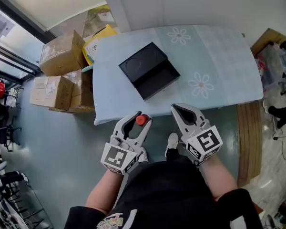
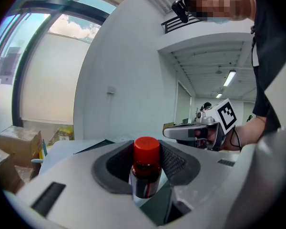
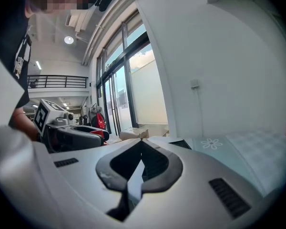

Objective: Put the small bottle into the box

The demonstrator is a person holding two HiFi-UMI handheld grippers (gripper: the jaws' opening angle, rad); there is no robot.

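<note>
While right claw (image 1: 178, 109) sits closed, left claw (image 1: 140, 122) grips small bottle (image 2: 146, 168).

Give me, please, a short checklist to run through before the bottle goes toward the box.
1. Bottle clamped in left gripper: ok.
2. Bottle upright and capped: ok.
3. Box open on the table: ok.
4. Right gripper shut and empty: ok.
5. Bottle above the box: not ok, it is short of the table's near edge.
</note>
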